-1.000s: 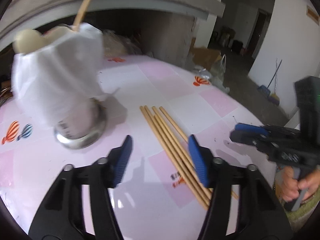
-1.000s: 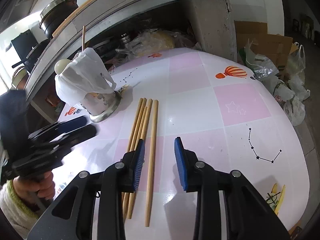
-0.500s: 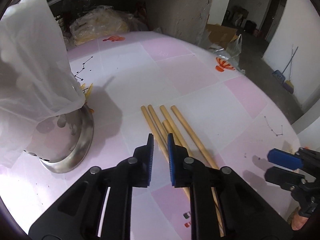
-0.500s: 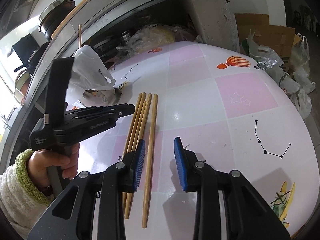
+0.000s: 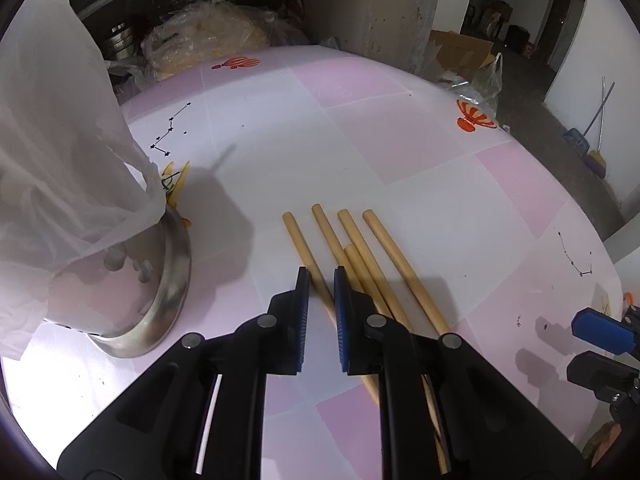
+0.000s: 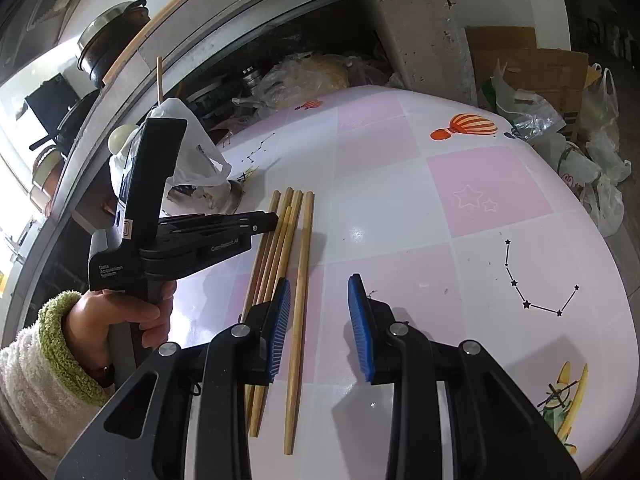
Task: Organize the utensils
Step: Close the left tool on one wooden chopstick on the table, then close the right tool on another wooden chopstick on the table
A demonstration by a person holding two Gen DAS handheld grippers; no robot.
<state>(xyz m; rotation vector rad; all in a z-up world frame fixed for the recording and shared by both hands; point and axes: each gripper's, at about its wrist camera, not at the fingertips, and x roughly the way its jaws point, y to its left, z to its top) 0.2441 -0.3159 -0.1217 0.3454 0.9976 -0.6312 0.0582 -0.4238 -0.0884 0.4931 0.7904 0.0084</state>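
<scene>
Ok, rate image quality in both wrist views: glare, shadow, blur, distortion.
Left wrist view: sharp, strong fisheye bending of the table edge; the left gripper and bag-covered metal holder cast soft shadows; dark recess behind. Right wrist view: sharp, small glare spot beside the chopsticks, bright washout at the far left, black corner vignetting.

We are looking at a pink-and-white checked tablecloth (image 6: pixel 492 200) printed with a striped hot-air balloon (image 6: pixel 466 126), black star constellations (image 6: pixel 536 284) and a yellow aeroplane (image 6: pixel 560 396). Behind it, crumpled plastic bags (image 6: pixel 304 76) are lying under a concrete counter (image 6: pixel 248 28), where a lidded dark pot (image 6: pixel 110 46) is sitting. A flattened cardboard box (image 6: pixel 532 64) is leaning by more bags (image 6: pixel 596 168) on the floor, and a broom (image 5: pixel 592 140) is resting against the far wall.
</scene>
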